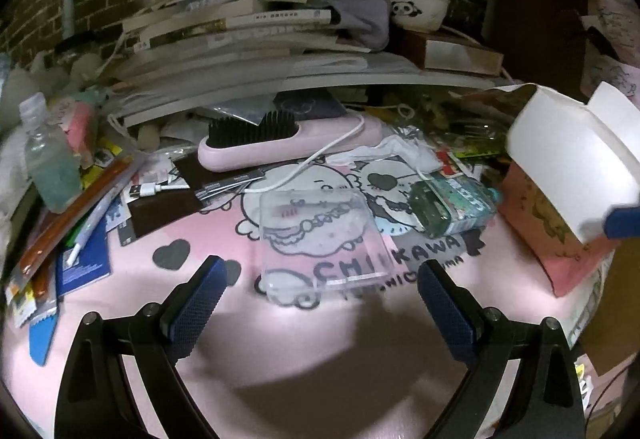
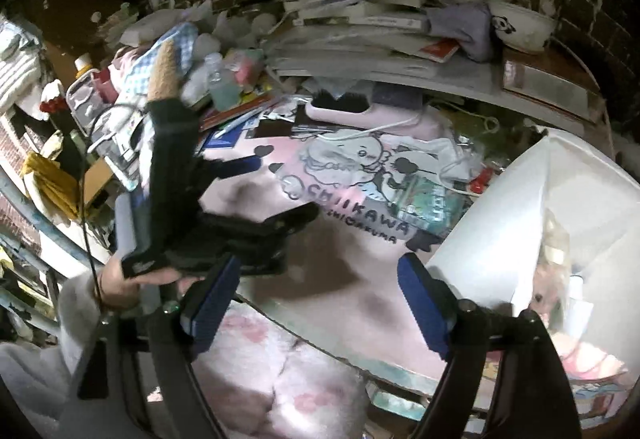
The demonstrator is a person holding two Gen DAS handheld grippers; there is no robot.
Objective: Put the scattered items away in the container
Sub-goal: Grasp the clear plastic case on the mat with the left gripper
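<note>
My left gripper [image 1: 320, 279] is open and empty, low over the pink Chiikawa mat [image 1: 168, 303]. Just ahead of its fingertips lies a clear plastic case [image 1: 320, 239]. Beyond it are a green tissue pack [image 1: 450, 205], a pink hairbrush [image 1: 288, 143] and a white USB cable [image 1: 304, 171]. The pink box with open white flaps [image 1: 568, 159] stands at the right. My right gripper [image 2: 316, 279] is open and empty, near the table's front edge, beside the box [image 2: 500, 239]. The left gripper also shows in the right wrist view [image 2: 276, 195]. The tissue pack [image 2: 424, 203] lies by the box.
A water bottle [image 1: 50, 163], snack packets [image 1: 72, 215] and a blue booklet [image 1: 86, 259] clutter the left edge. A shelf of stacked books [image 1: 248, 35] and a panda bowl [image 1: 416, 9] overhang the back. A pink fluffy fabric [image 2: 288, 379] lies below the table edge.
</note>
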